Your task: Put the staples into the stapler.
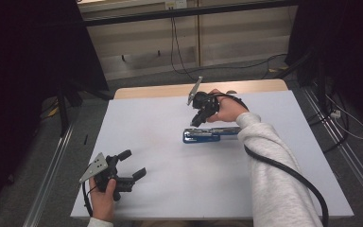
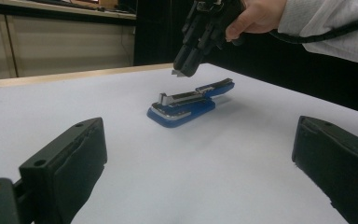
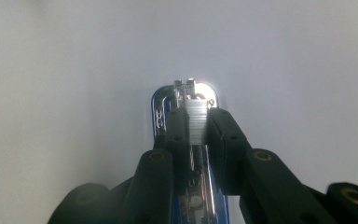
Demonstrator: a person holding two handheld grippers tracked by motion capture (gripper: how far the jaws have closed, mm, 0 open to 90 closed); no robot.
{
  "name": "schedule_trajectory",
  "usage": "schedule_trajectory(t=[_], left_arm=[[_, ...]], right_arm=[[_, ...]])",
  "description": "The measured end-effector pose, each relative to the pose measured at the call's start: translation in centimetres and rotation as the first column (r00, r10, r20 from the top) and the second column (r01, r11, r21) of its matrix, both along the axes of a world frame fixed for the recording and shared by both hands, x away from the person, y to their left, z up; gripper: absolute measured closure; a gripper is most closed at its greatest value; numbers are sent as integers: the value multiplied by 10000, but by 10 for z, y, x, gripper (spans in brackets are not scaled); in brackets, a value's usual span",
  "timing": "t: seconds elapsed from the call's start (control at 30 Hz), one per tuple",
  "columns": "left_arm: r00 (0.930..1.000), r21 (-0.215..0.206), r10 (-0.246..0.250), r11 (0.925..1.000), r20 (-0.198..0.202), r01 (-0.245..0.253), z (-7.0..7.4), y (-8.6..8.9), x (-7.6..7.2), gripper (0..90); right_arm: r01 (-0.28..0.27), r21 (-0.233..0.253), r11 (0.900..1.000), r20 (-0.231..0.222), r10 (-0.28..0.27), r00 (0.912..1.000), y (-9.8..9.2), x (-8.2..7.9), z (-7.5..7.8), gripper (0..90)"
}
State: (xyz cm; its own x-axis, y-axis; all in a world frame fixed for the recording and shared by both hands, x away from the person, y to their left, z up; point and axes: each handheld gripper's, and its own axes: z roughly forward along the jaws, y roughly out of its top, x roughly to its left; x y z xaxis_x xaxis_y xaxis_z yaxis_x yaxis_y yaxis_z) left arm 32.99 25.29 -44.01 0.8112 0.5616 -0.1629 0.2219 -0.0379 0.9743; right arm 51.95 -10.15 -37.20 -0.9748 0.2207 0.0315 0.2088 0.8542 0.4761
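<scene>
A blue stapler (image 1: 210, 135) is lying near the middle of the white table (image 1: 146, 123), and everything else is best placed from it. The right gripper (image 1: 197, 119) is hanging just above the stapler's front end, tilted nose-down. In the right gripper view its jaws are clenched on a small strip of staples (image 3: 196, 122), the silver block sitting between the two pads directly over the stapler's open metal channel (image 3: 193, 95). The stapler's top arm appears to be swung back, leaving the magazine exposed — so the step in hand is probably loading the strip.

The left gripper (image 1: 128, 166) is resting well away from the stapler, toward the near-left part of the table, its jaws spread wide and holding nothing; the left gripper view is looking across bare tabletop at the stapler (image 2: 186, 103) and the other gripper (image 2: 182, 71) above it.

The risks from here seem plain. Nothing is steadying the stapler, so a strip coming down off-line could nudge the body sideways. A tilted strip could jam on the channel's edge, and too hard a squeeze could snap it — scattering loose staples.
</scene>
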Motion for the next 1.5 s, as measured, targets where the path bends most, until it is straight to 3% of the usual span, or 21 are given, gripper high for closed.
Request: schedule_trajectory(t=[1.5], left_arm=[[10000, 65, 15, 10000, -72, -15, 0, 0, 0, 35]], right_arm=[[-280, 91, 9996, -64, 281, 9996, 21, 5, -3, 787]])
